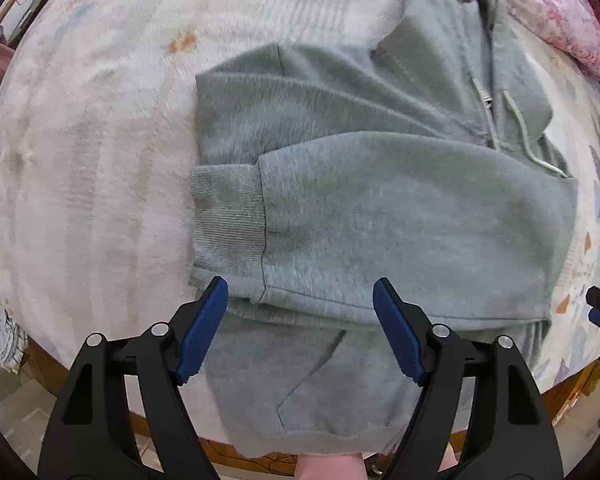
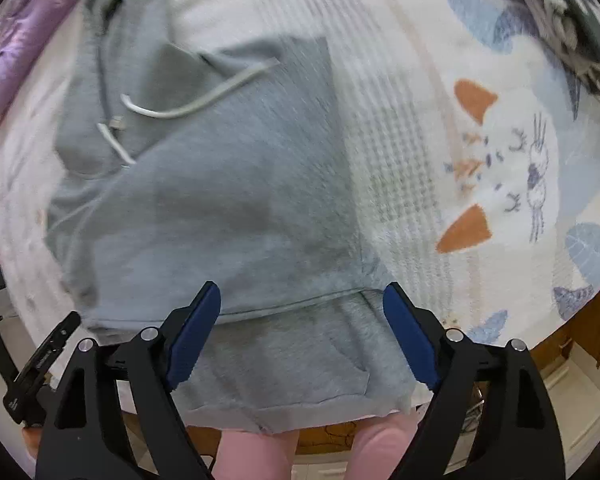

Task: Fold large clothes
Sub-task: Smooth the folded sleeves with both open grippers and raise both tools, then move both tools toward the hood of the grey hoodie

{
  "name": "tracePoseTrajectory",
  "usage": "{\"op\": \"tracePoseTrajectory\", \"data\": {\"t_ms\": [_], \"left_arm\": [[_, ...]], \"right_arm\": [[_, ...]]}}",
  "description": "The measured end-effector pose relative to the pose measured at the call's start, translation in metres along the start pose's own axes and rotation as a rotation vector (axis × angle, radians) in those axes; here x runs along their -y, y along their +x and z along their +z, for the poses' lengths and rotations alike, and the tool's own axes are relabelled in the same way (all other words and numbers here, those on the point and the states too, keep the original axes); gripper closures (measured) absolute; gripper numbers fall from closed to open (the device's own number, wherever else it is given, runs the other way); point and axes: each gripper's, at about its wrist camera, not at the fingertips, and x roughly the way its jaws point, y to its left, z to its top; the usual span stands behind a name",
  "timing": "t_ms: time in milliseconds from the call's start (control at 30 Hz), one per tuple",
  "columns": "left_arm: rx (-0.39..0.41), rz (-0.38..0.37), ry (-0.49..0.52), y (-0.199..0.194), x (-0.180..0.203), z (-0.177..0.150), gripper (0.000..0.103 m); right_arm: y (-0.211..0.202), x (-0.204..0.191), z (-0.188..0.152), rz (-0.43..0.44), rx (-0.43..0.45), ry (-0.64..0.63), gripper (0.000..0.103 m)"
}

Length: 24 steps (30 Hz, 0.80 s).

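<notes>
Soft even light, motion blur, fisheye edges

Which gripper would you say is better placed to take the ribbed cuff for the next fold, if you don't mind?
Probably the left gripper: its open jaws hang above the grey hoodie with the ribbed cuff just ahead of its left finger. The right gripper, also open, faces the hoodie's other edge; no cuff shows there.
</notes>
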Motion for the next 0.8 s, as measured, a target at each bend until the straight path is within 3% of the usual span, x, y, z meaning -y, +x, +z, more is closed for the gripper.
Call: {"op": "tracePoseTrajectory", "data": {"t_ms": [67,167,267,400,800], "left_arm": [[0.018,-0.004,0.008,-0.019,0.006,-0.006,0.024],[0.036,-0.008,0.021,-0.042,-0.003,-0.007,0.024],[0.067,-0.021,0.035,-0.052,-0.051,-0.006,0.023],[0.103,-0.041,0.067,-0.075,-0.073,-0.008,0.022],[0.186,-0.072,0.111,-0.146,-0.085,0.0,0.022]], "right_arm": [[-0.017,-0.006,-0.002,0.001,0.013,-0.008,0.02],[-0.016,-0.048,-0.017,0.021,0.029,-0.003,0.02],[-0.029,-0.055,-0.033,0.019,0.048,0.006,0.019],[-0.056,-0.068,-0.051,-0.005,0.078,0.026,0.018],[-0.116,-0.103,-0.073,0.067,0.155,0.02,0.018]]}}
